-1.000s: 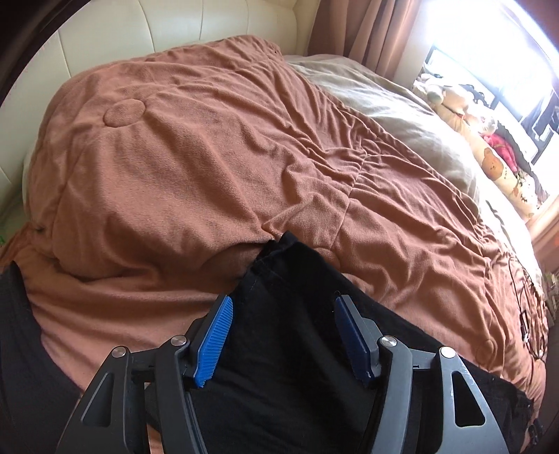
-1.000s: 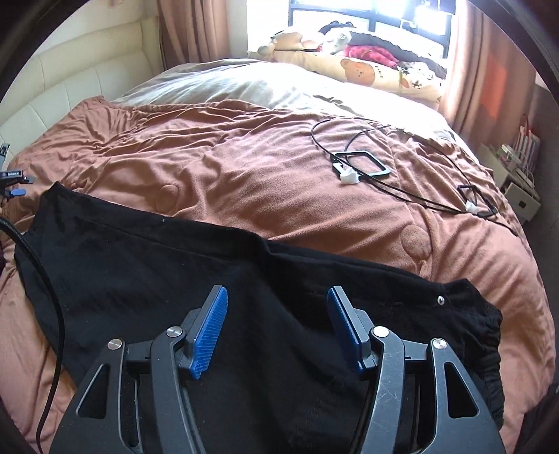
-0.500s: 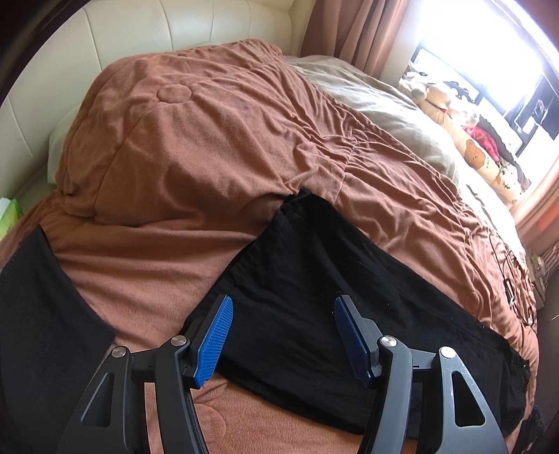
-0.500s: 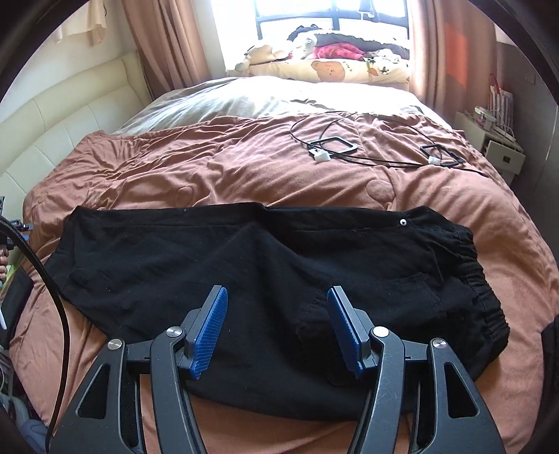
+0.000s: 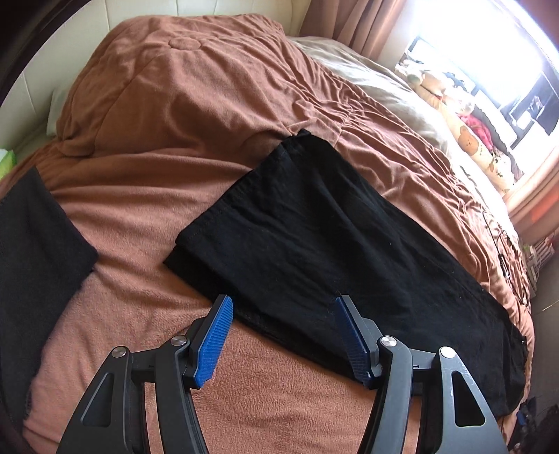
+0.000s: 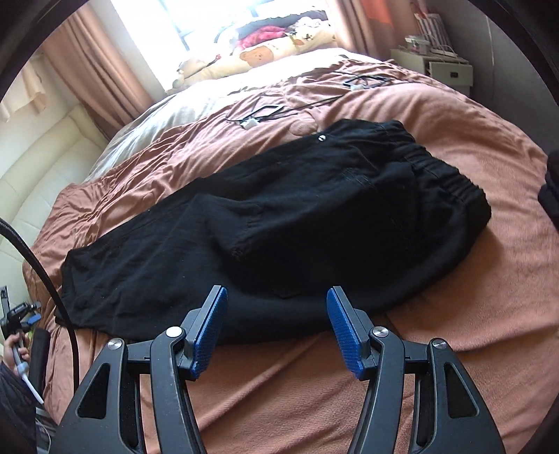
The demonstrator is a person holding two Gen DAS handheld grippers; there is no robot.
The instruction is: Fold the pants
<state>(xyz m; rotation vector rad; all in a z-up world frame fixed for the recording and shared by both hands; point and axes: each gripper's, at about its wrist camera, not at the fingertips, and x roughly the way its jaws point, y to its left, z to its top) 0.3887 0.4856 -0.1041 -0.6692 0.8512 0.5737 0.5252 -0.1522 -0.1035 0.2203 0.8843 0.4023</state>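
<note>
The left gripper [image 5: 281, 307] has its two blue-padded jaws standing apart with nothing pinched between them; the near edge of one pair of black pants [image 5: 314, 223] lies just beyond and under the gap, and whether the right-hand pad brushes the cloth cannot be told. The right gripper [image 6: 276, 297] also holds its two jaws apart and empty, hovering just short of the same pants [image 6: 279, 216], whose near edge runs across the space ahead of the tips. The pants lie flat on one brown blanket [image 5: 167, 115] that covers the bed, with their leg hems stretching away ahead of the left jaws and the gathered elastic waistband [image 6: 450, 178] ahead and to the right of the right jaws. One small pale button [image 6: 320, 138] shows near the far edge of the waist end. Further out from the right jaws, two dark cable loops [image 6: 269, 111] rest on the blanket, each with a small white plug. To the left of the left jaws lies one separate patch of black cloth [image 5: 31, 244]. Beyond everything, a bear-print pillow [image 6: 265, 56] lies under the bright window [image 6: 209, 17].
</note>
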